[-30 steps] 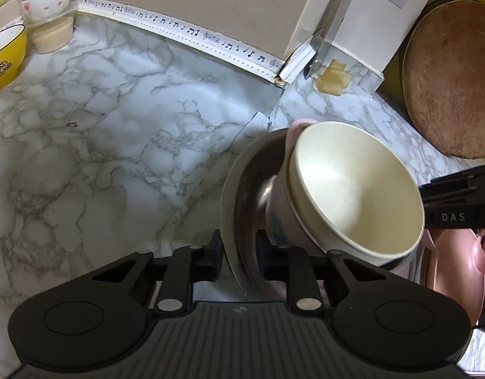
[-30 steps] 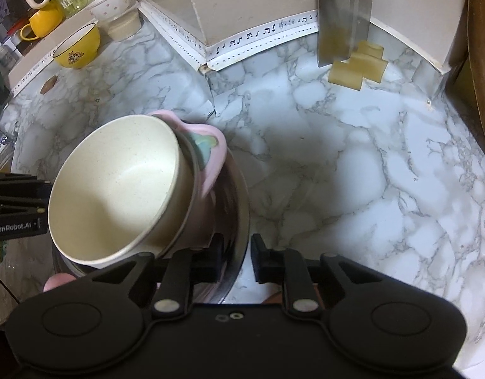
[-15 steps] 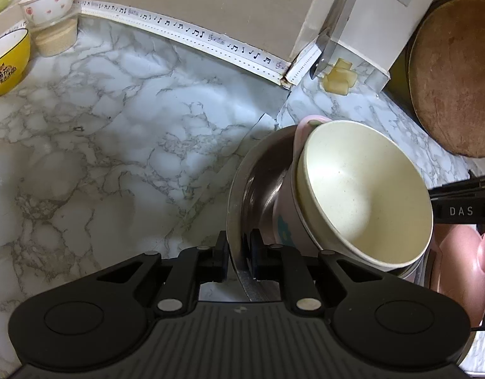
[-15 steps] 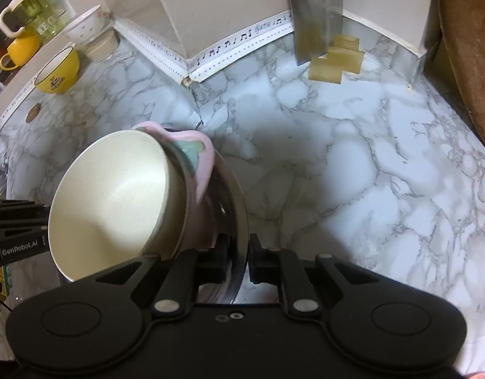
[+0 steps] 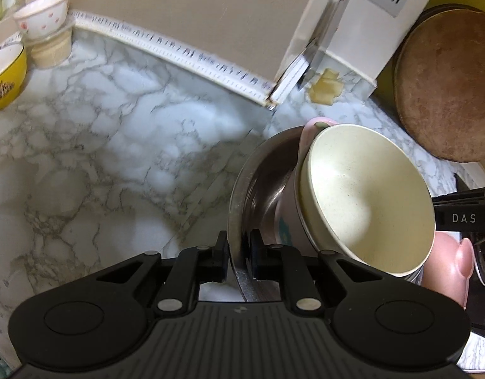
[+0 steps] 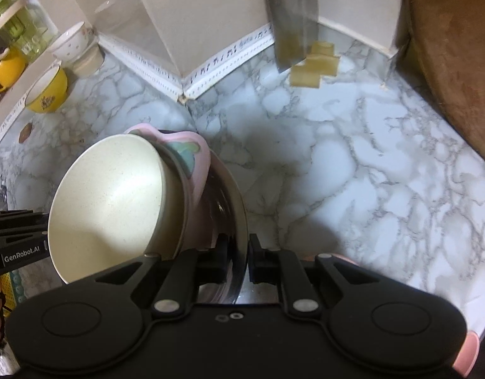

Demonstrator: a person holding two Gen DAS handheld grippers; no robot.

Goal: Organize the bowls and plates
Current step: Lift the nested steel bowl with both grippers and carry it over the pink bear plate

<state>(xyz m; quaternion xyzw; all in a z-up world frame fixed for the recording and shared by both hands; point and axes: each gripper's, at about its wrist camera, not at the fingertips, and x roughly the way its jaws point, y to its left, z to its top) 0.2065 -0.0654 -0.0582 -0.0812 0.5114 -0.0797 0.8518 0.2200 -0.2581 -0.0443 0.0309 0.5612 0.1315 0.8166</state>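
- Both grippers now have hold of the same thing – the steel bowl [image 5: 261, 186] at the bottom of a nested stack. The left gripper [image 5: 238, 257] has just been closing, and now its pads are clamped onto the rim nearest the camera, metal edge running right between them.
- The right gripper [image 6: 237, 260] pinches the opposite rim the same way, jaws nearly together with only the thin steel lip between. That one was already about this tight a second ago.
- Inside the steel bowl sits a pink bowl [image 6: 191, 154] with a teal pattern, and inside that a cream bowl [image 5: 368, 199], so it's three pieces going as one load.
- Compared with a second ago the marble counter [image 5: 116, 145] looks further off in both wrist views and the background is a bit blurred – I read that as the stack coming up off the counter, held on two sides.
- For the task it means the nesting part looks done and the carry is starting. Where it's headed I can't tell.
- The stack looks tipped in both views, so the inner bowls could slide if the two hands don't rise evenly.
- Yellow bowl [image 5: 3, 75] and a small white bowl [image 5: 43, 15] sit in the far corner, well apart from all this.
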